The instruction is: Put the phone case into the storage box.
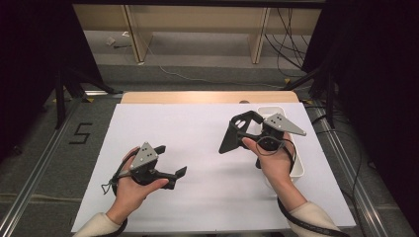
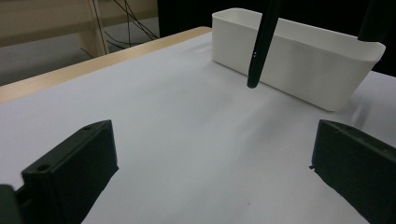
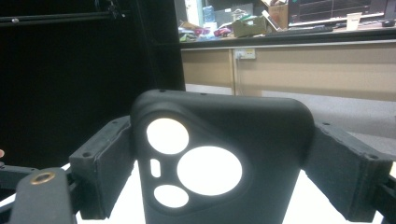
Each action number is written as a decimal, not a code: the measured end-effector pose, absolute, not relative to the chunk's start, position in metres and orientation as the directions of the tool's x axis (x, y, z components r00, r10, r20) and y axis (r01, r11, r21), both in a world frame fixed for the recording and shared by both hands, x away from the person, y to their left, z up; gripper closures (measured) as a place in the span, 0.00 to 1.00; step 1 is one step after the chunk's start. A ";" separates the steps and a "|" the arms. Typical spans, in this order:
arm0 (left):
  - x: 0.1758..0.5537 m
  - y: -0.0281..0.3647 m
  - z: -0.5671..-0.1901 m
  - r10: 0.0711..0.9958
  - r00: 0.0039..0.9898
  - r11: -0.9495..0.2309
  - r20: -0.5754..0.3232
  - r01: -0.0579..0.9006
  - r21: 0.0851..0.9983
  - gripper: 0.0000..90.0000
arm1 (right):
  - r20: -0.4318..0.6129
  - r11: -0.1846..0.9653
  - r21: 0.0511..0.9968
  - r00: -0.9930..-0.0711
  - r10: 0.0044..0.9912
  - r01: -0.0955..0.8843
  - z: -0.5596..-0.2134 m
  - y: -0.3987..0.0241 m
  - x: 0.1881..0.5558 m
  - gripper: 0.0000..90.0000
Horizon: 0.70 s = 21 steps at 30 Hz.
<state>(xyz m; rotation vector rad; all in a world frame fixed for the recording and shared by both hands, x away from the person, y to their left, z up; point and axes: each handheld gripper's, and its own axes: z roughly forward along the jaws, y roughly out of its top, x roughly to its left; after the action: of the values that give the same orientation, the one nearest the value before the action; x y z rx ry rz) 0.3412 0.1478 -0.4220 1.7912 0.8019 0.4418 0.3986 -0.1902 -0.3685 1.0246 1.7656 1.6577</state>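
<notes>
Right hand-held gripper (image 1: 232,132) is clamped on a black phone case (image 1: 229,137), jaws standing wide w/ the case's two long edges pressed between the pads. In the right gripper view the case (image 3: 219,163) sits upright betw. both jaws, back side facing the cam; its camera cut-outs (two big round holes, one smaller round hole, a small slot) show bright white through them. Case is lifted above the desk (image 1: 197,148), tilted, w/ its lower end toward the middle of the white surface. In the left gripper view the same case (image 2: 261,44) appears edge-on as a thin dark strip hanging in front of the white bin (image 2: 299,60), its tip clear of the desk top.

Left hand-held gripper (image 1: 173,163) is open, nothing betw. its jaws; in the left gripper view both black jaws are well apart w/ bare white desk betw. them. It's held low over the near-left part of the desk, pointing to the right, toward the bin.

White bin (image 1: 298,163) is a rectangular tub at the right edge of the desk, just behind and under the right hand (image 1: 273,160); can't tell what's inside it. Right hand is above the bin's near half, grey three-cornered plate on top of its gripper. Left hand (image 1: 132,185) is well apart from it.

Desk has a white sheet over a wood top; wood strip shows at the far edge.
</notes>
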 end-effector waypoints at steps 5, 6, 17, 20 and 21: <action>0.341 0.148 -0.422 0.705 0.704 -0.197 -0.082 0.307 0.931 0.00 | 0.133 -0.030 0.983 -0.585 0.800 0.182 -0.368 -0.192 0.399 0.17; 0.341 0.148 -0.422 0.705 0.704 -0.196 -0.083 0.307 0.931 0.00 | 0.132 -0.030 0.983 -0.585 0.801 0.181 -0.368 -0.192 0.399 0.17; 0.341 0.148 -0.422 0.705 0.705 -0.196 -0.083 0.307 0.931 0.00 | 0.132 -0.034 0.984 -0.580 0.803 0.177 -0.366 -0.195 0.400 0.17; 0.341 0.148 -0.422 0.704 0.705 -0.198 -0.083 0.308 0.930 0.00 | 0.134 -0.038 0.984 -0.582 0.802 0.174 -0.365 -0.196 0.400 0.17; 0.341 0.147 -0.422 0.704 0.705 -0.198 -0.084 0.309 0.930 0.00 | 0.132 -0.040 0.985 -0.583 0.802 0.168 -0.364 -0.196 0.401 0.17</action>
<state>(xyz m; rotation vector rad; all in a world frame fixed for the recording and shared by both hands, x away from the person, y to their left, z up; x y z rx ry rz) 0.3412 0.1475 -0.4221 1.7892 0.8020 0.4388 0.4006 -0.1963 -0.3645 1.0226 1.7443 1.6669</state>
